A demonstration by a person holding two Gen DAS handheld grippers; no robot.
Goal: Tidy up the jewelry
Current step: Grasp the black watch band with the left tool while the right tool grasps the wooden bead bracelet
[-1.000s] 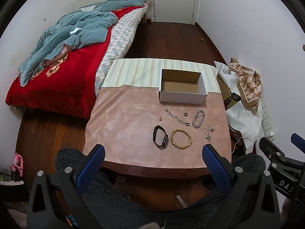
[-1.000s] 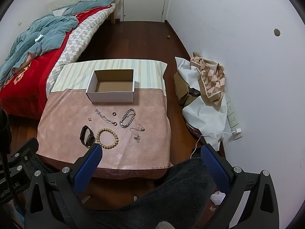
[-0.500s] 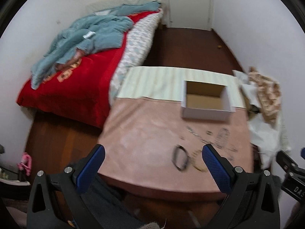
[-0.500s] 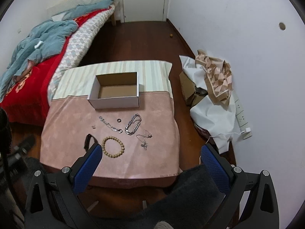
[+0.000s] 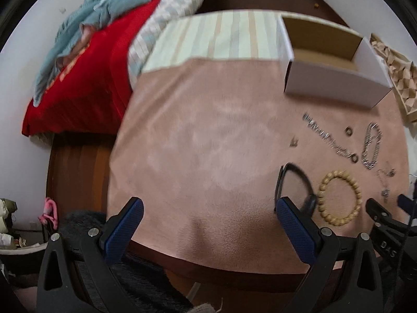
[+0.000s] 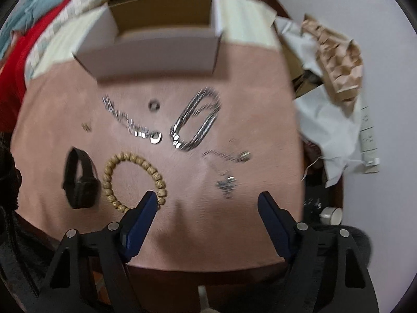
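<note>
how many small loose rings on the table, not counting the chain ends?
1 for certain: a small dark ring lying alone between the thin silver chain and the doubled silver bracelet, just in front of the box. Motion blur could hide others.

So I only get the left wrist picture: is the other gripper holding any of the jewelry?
Observer: No. The right gripper is open, with nothing between its fingers.
Operator: Which piece is closest to it?
Observer: The beaded bracelet. In the right wrist view one blue finger pad overlaps the bracelet's near rim; I cannot tell whether they touch.
Operator: Anything off to the side that I miss?
Observer: A white cup stands low down, just right of the table.
</note>
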